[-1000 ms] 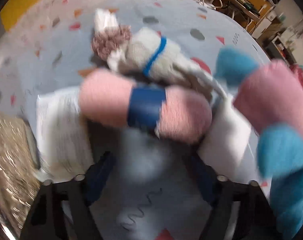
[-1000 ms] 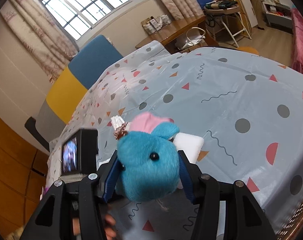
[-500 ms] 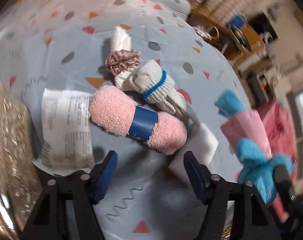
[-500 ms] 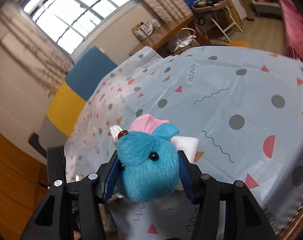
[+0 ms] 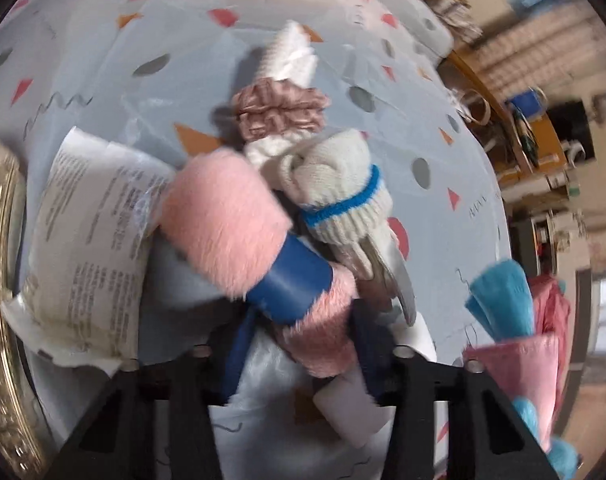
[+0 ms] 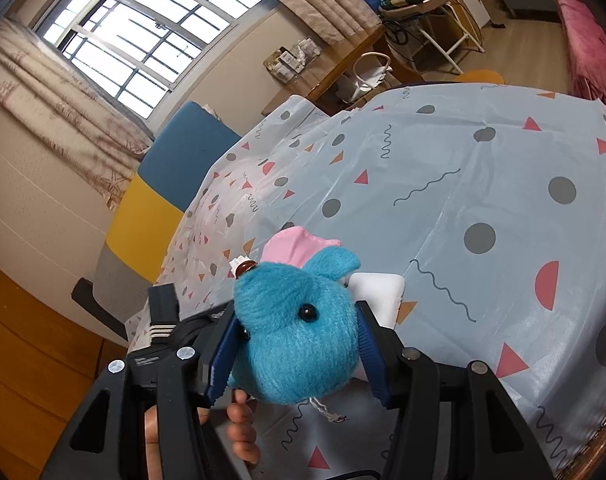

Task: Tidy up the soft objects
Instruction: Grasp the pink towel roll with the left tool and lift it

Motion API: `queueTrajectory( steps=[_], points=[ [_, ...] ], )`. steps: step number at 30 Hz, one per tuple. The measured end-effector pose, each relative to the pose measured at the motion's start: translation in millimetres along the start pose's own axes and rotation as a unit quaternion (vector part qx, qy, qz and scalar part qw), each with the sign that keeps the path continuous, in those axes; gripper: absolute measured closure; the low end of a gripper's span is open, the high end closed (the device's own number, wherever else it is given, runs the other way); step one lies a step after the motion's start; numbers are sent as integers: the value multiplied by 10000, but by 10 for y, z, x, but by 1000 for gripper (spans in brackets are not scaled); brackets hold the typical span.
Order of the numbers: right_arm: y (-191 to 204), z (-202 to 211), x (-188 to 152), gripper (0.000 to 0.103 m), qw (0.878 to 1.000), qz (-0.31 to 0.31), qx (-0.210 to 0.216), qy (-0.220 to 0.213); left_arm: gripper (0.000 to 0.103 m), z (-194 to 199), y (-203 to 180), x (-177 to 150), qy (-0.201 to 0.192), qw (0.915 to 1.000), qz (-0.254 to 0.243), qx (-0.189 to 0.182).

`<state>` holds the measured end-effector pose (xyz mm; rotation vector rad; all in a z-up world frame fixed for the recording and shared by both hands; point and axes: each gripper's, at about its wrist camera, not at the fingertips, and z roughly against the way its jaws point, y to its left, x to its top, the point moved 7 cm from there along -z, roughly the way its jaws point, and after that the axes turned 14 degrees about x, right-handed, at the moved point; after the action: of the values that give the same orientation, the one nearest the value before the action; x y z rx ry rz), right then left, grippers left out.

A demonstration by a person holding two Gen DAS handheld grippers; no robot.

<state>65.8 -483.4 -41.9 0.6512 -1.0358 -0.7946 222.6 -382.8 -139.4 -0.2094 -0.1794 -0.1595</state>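
You are in a lived-in home, at a table under a pale blue tablecloth (image 6: 443,200) printed with dots, triangles and squiggles, with a blue, yellow and grey upholstered chair (image 6: 159,196) drawn up at its far side. Behind it you have a large barred window (image 6: 143,36) hung with patterned curtains (image 6: 63,112), a wooden floor, and a wooden desk (image 6: 343,64) crowded with boxes and a white basket. A folding chair (image 6: 419,12) piled with odds and ends and a pink bedspread (image 6: 591,40) at the right edge suggest a bedroom or living room.
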Motion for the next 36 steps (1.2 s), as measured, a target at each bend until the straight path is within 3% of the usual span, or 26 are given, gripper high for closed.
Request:
queueTrajectory(
  steps=[3,7,13,17,23,28,32,36],
  points=[
    [11,-21,-14,47,10000,56,-44,56,75,73,-55,20,-303,9979,-457,353],
    [1,-23,-13,47,9999,86,-127,63,82,297,-44,16,-859,9860,-1215,748],
    [67,-128,-88,47,9975,443,-421,362,90,759,79,21,-1472,9681,-1814,911],
    [153,-275,-198,47,9919,833,-555,784,97,1071,180,44,-1803,9571,-2045,981],
    [215,-491,-428,47,9786,1214,-678,1514,97,1087,352,-61,-1529,9603,-2165,866],
    [158,-445,-392,47,9753,1335,-1172,1312,97,858,417,-349,-1241,9623,-2293,772],
    [166,-439,-382,47,9741,1400,-1217,1292,94,648,440,-698,-952,9586,-2582,736],
    [166,-460,-390,47,9736,1400,-1195,1351,70,479,522,-837,-892,9564,-2637,880]
  ],
)
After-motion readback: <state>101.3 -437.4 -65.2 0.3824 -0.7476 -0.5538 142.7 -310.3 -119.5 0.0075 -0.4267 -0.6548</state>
